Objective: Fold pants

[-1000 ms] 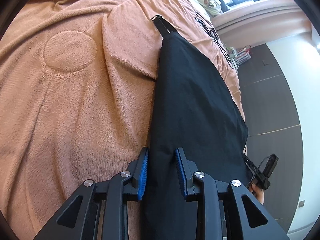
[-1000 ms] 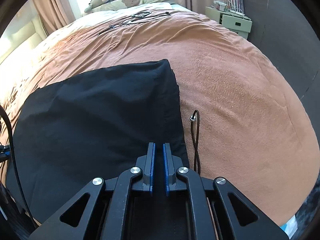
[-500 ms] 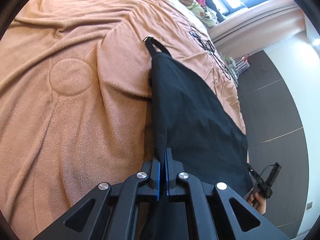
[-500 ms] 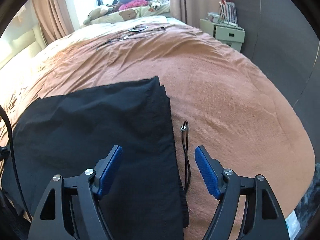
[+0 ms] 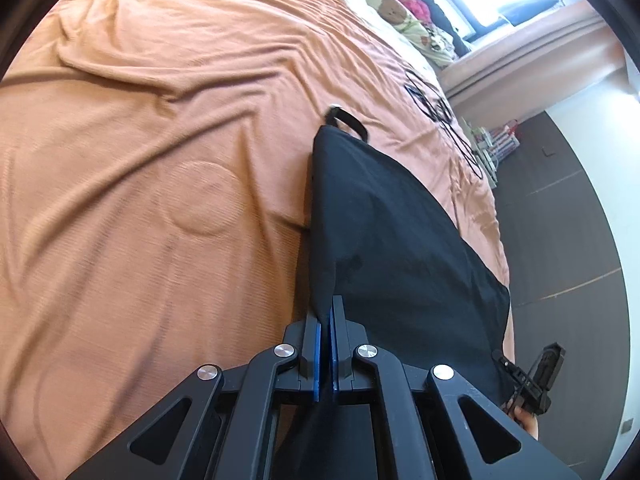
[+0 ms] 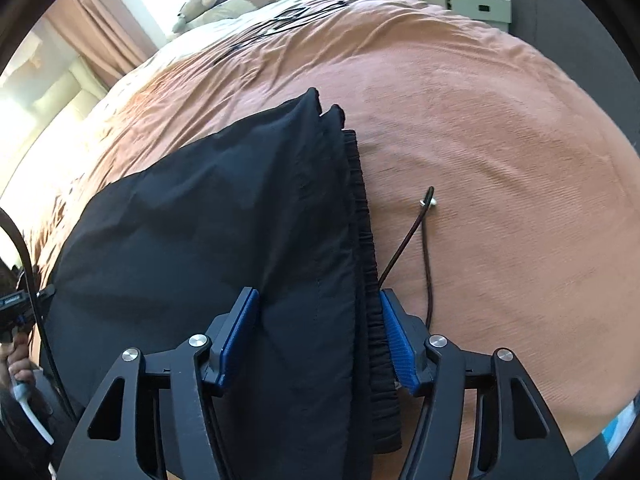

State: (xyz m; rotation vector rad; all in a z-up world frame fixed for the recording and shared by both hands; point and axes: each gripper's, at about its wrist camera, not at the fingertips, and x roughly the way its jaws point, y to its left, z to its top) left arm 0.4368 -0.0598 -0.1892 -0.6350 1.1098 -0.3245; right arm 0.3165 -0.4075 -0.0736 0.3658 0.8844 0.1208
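Note:
Black pants (image 5: 392, 248) lie folded on the orange blanket (image 5: 160, 140). My left gripper (image 5: 326, 314) is shut on their near left edge, pinching a raised ridge of cloth. In the right wrist view the pants (image 6: 208, 232) show stacked layers with an elastic waistband (image 6: 366, 240) along the right side. My right gripper (image 6: 318, 294) straddles that side, its jaws closing. Its blue pads (image 6: 396, 340) stand apart, with the waistband and top layers between them. A dark drawstring (image 6: 427, 248) with a metal tip trails onto the blanket to the right.
The bed's orange blanket (image 6: 500, 140) is wrinkled, and black cables (image 5: 440, 108) lie at its far end. Plush toys (image 6: 208, 0) sit by the window. A pale nightstand (image 6: 476, 0) stands past the bed, and dark floor (image 5: 560, 240) runs along its right edge.
My left gripper closed on the pants' edge and rose, so more of the bed shows. My right gripper went from shut to wide open, then narrowed around the waistband side.

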